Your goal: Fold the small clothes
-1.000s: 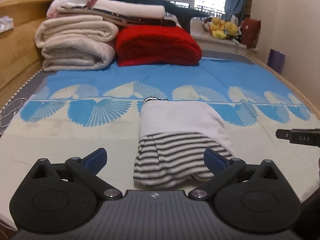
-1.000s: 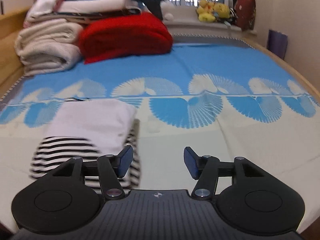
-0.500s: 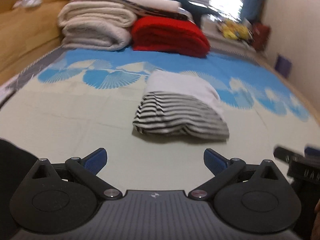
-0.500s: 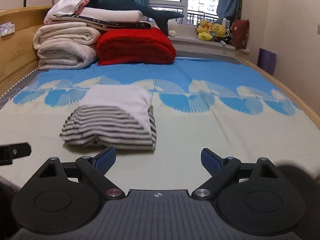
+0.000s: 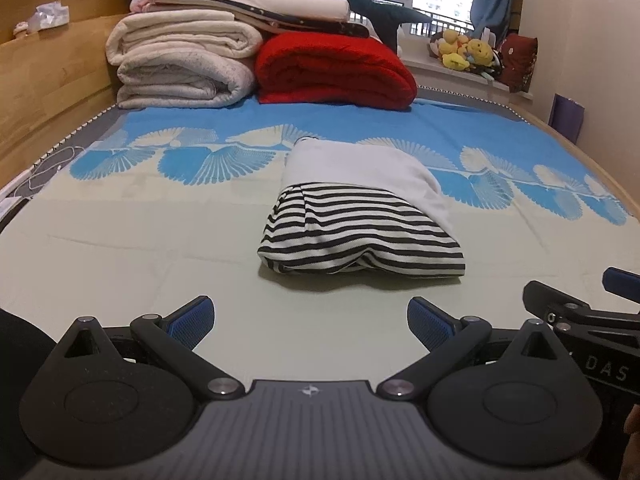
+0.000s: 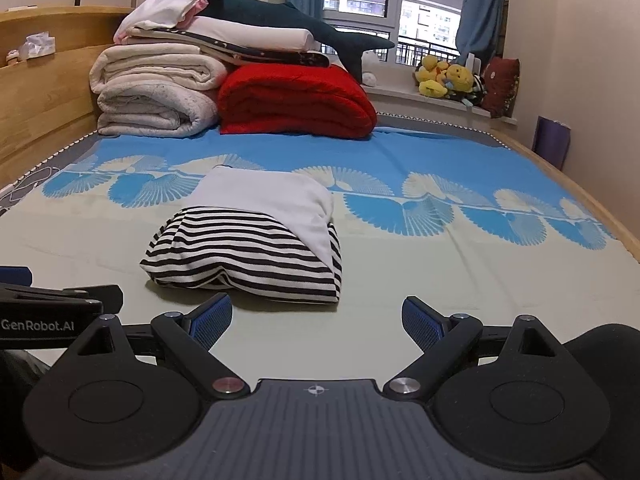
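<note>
Folded striped top (image 5: 360, 232) lies beyond both grippers' fingers (image 5: 188, 322) (all apart, w/ nothing between).

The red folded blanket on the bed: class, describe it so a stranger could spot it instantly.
Look to the far end of the blue-and-cream patterned bed sheet, below the window. The red folded blanket lies there beside a stack of cream folded blankets. It is the only bright red bundle.
</note>
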{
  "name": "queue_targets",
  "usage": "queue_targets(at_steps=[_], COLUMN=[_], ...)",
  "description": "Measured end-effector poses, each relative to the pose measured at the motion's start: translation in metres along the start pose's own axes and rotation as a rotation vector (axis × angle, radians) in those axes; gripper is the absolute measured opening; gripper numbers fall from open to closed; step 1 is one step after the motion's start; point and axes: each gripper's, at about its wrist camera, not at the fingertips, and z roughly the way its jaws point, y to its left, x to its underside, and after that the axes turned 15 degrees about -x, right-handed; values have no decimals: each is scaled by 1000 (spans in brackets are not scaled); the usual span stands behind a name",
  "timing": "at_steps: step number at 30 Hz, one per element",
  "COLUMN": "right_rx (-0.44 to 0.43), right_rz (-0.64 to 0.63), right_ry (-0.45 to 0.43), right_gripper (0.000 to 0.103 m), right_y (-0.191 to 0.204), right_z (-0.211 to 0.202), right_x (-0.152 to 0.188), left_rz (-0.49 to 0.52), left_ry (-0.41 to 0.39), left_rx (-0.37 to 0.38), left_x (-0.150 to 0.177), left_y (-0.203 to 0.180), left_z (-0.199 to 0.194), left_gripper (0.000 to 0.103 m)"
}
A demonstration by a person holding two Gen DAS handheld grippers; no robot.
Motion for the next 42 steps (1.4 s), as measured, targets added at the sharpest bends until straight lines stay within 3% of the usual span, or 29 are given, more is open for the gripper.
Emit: queue_targets(at_steps=[42], right_rx=[1], right_rz=[-19], right_ry=[-4], right_gripper=[92], right_y=[8], right_z=[4], right_x=[1], left_rz=[-22], left_ry=[5], left_rx=[-9], left_x=[1], left_y=[6], left_z=[5], left_gripper=[103])
